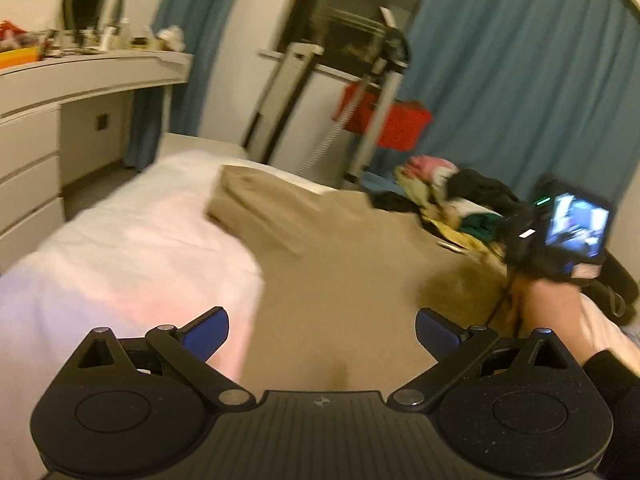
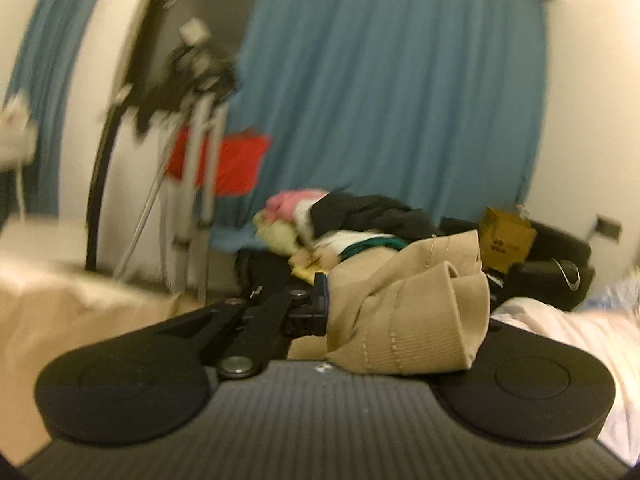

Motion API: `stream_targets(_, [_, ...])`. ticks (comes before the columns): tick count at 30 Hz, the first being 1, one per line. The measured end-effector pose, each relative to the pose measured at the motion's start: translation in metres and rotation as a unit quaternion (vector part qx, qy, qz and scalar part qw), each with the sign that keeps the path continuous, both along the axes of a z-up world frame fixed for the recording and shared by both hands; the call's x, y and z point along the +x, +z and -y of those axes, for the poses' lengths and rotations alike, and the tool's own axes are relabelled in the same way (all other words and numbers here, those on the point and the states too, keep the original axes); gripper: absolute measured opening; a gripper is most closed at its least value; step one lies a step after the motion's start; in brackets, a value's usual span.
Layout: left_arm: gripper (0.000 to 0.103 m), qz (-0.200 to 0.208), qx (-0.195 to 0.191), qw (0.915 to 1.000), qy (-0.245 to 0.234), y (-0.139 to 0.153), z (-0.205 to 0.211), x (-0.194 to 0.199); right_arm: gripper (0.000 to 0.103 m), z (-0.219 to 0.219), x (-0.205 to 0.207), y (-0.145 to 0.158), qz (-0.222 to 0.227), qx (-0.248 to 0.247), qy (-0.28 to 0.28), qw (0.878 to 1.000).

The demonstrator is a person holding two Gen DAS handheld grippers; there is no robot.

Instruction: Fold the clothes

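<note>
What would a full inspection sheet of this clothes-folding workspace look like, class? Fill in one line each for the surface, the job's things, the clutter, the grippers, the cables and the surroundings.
Surface: bed with a pale sheet.
Job's things: tan garment spread across the bed; one bunched edge of it is at the right gripper.
Clutter: pile of mixed clothes at the far side of the bed; cardboard box behind it.
Grippers: left gripper open, nothing between its fingers; right gripper shut on the tan garment.
Cables: a thin dark cord under the right gripper's handle.
Surroundings: blue curtains, white dresser, tripod, red cloth.
</note>
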State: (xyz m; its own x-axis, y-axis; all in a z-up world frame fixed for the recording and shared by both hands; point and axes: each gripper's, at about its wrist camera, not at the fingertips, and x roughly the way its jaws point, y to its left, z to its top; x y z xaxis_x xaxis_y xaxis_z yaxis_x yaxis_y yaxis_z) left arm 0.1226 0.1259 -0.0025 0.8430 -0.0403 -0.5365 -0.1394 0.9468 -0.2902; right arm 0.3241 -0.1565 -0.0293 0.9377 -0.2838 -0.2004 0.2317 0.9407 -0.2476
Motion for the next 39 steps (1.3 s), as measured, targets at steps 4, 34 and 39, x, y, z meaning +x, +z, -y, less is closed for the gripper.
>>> stream_targets(4, [0.101, -0.030, -0.010, 0.9993, 0.020, -0.026, -0.020, 0.008, 0.005, -0.061, 0.030, -0.046, -0.060, -0.085, 0.024, 0.994])
stream_targets(34, [0.100, -0.039, 0.045, 0.9950, -0.081, -0.006, 0.034, -0.037, 0.088, 0.091, -0.282, 0.059, -0.078, 0.258, 0.120, 0.955])
stream_targets(39, [0.100, -0.015, 0.083, 0.9869, -0.138, 0.007, 0.074, -0.067, 0.088, 0.121, -0.313, 0.049, -0.090, 0.294, 0.101, 0.946])
